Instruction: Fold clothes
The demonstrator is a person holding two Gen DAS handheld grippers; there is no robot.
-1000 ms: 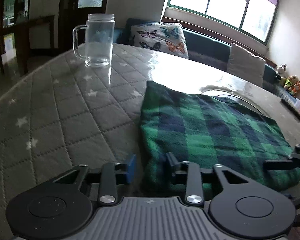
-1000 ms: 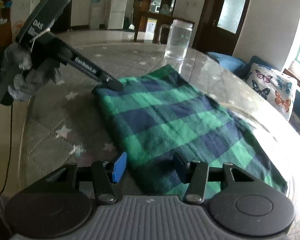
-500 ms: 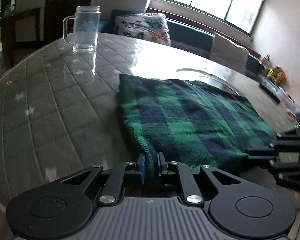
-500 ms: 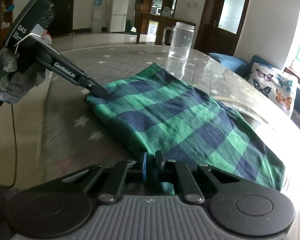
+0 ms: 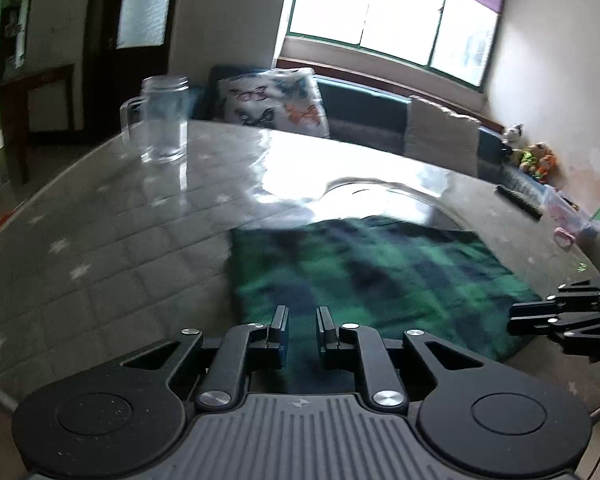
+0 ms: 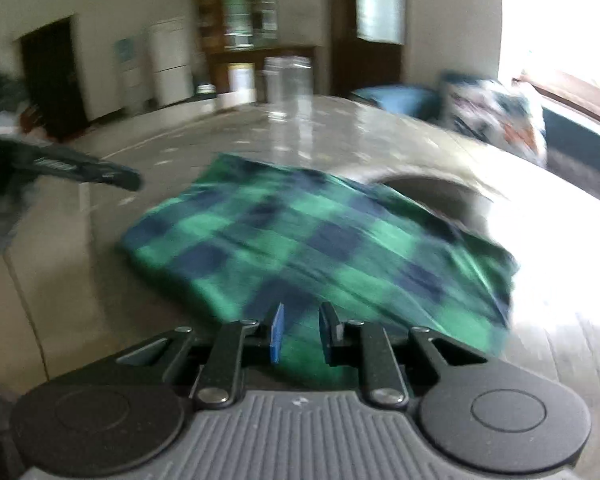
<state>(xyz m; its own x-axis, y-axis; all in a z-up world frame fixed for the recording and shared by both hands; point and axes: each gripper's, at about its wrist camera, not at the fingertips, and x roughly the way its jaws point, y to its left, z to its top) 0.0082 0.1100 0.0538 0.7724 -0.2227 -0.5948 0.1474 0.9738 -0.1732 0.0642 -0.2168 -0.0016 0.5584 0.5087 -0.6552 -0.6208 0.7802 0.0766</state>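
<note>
Left wrist view: the plaid cloth lies folded flat on the worktop. It is soft, light and limp, so it will sag unless both near corners are held. My left tongs have just closed and are clamped on its near left corner.

Right wrist view: my right tongs have just been opening slightly, with the cloth's near edge bunched between the pads and seemingly gripped. I judge its long axis runs across this view, left to right.
</note>
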